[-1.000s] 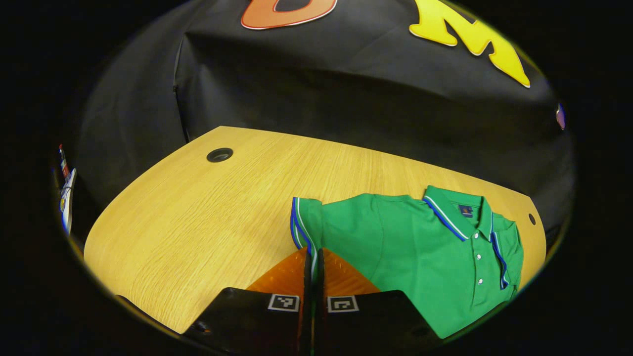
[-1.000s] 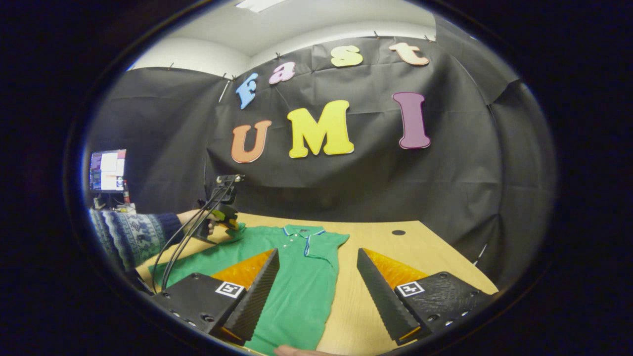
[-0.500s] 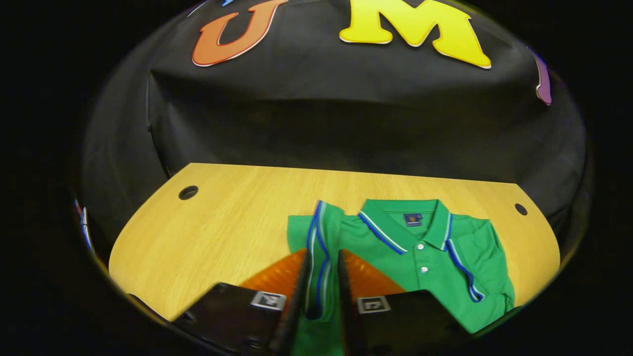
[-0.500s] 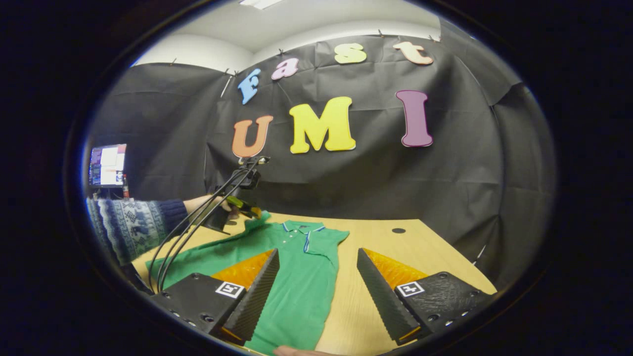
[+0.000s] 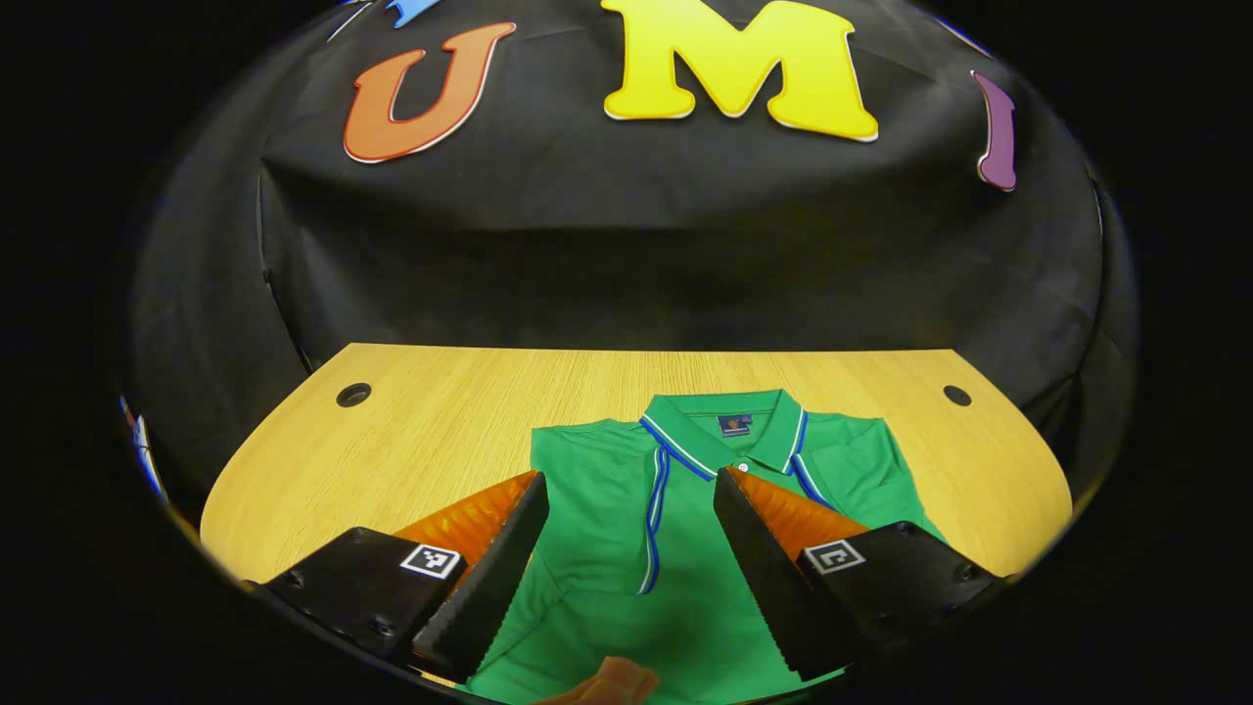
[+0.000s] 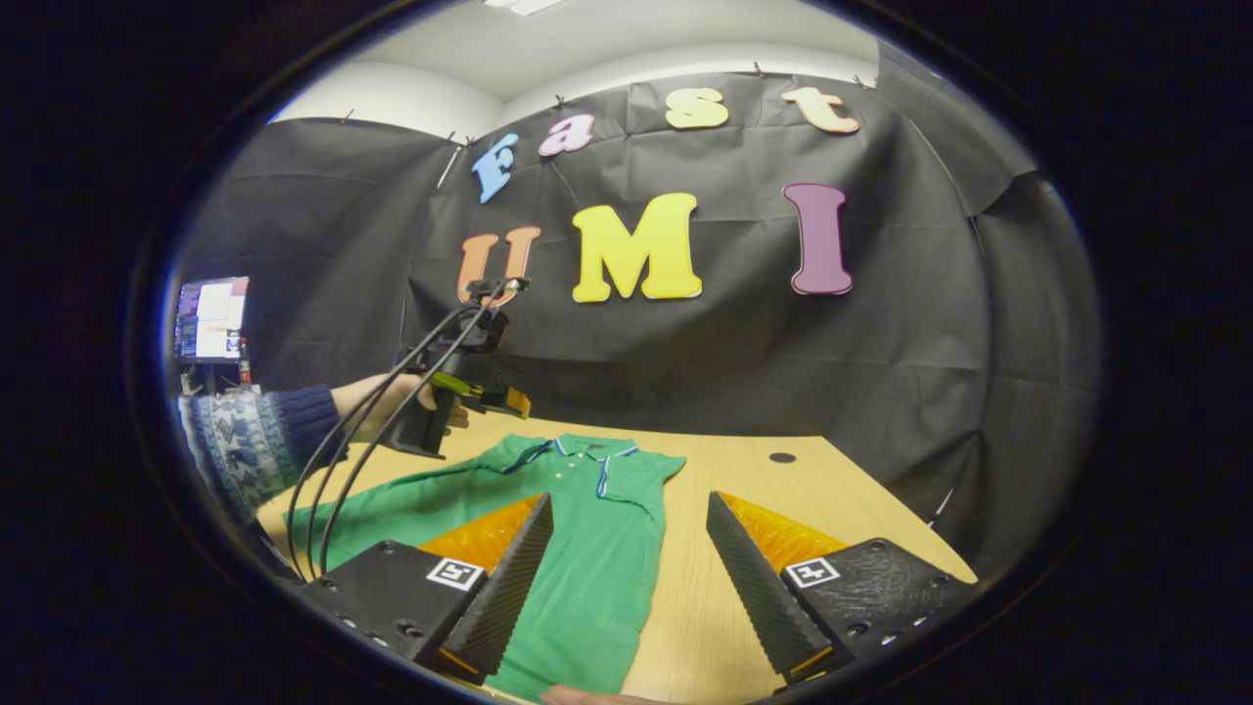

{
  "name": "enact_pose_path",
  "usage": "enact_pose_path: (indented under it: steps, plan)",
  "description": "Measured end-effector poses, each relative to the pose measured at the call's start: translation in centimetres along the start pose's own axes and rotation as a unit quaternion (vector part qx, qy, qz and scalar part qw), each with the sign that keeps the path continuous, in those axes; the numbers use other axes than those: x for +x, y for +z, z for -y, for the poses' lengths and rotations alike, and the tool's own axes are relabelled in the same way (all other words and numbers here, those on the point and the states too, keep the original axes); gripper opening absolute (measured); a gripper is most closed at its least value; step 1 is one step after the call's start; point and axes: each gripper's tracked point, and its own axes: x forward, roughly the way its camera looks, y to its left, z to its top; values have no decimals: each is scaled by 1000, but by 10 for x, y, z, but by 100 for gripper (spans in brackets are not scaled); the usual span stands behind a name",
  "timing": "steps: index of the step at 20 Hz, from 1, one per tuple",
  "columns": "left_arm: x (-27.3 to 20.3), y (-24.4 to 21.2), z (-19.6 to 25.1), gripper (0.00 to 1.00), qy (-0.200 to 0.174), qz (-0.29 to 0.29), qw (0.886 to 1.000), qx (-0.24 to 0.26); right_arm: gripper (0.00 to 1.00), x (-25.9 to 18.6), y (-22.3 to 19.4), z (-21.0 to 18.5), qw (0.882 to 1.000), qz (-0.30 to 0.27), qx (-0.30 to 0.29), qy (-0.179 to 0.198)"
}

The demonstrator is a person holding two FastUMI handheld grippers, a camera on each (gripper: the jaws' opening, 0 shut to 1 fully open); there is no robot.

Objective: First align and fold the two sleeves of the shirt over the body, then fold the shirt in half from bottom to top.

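A green polo shirt [image 5: 607,490] with blue and white trim lies face up on the wooden table [image 5: 411,431], collar toward the booth's wall. Both short sleeves lie folded in over the body; the trimmed cuff of one [image 5: 651,519] runs down the chest. My left gripper [image 5: 631,548] hovers open above the chest with nothing between its fingers. In the right gripper view the shirt [image 6: 597,548] stretches away from me, and my right gripper [image 6: 626,558] stands open over its right side near the hem. A hand holds the left gripper [image 6: 504,399] in the air above the collar.
A patterned sleeve [image 6: 235,441] and dangling cables [image 6: 372,441] reach in from the left. A fingertip [image 5: 607,681] shows at the bottom edge. The table has two cable holes [image 5: 352,395] [image 5: 956,395]. A monitor [image 6: 210,318] stands at far left.
My left gripper carried the sleeve cuff from the shirt's side over the body, let it go, opened wide and rose. The right gripper has stayed put.
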Motion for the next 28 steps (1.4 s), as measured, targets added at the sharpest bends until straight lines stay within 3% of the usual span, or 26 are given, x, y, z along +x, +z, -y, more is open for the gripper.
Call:
enact_pose_path:
  steps: [1,2,7,10,14,19,24,28]
  plan:
    - [-15,2,-5,100,4,11,1000,4,91,-1,0,-4,1000,0,2,4]
    - [-31,4,-13,100,17,30,999,11,96,-4,-1,-8,1000,0,4,11]
    - [-119,-9,-28,100,20,90,996,3,96,-19,-6,-10,1000,-3,4,12]
    - [-165,-17,-51,100,44,132,990,29,96,-28,-13,-12,1000,-3,-5,2]
    - [-211,-62,-61,100,57,148,987,20,96,-47,-26,-17,1000,0,-14,-1]
    - [-248,-122,-76,100,66,149,986,41,96,-67,-54,-19,1000,-15,-14,-17]
    - [-255,-167,-80,100,64,133,988,50,96,-69,-69,-26,999,-3,-34,-37]
    - [-253,-191,-71,100,38,123,991,40,95,-66,-91,-32,997,-43,-25,-51]
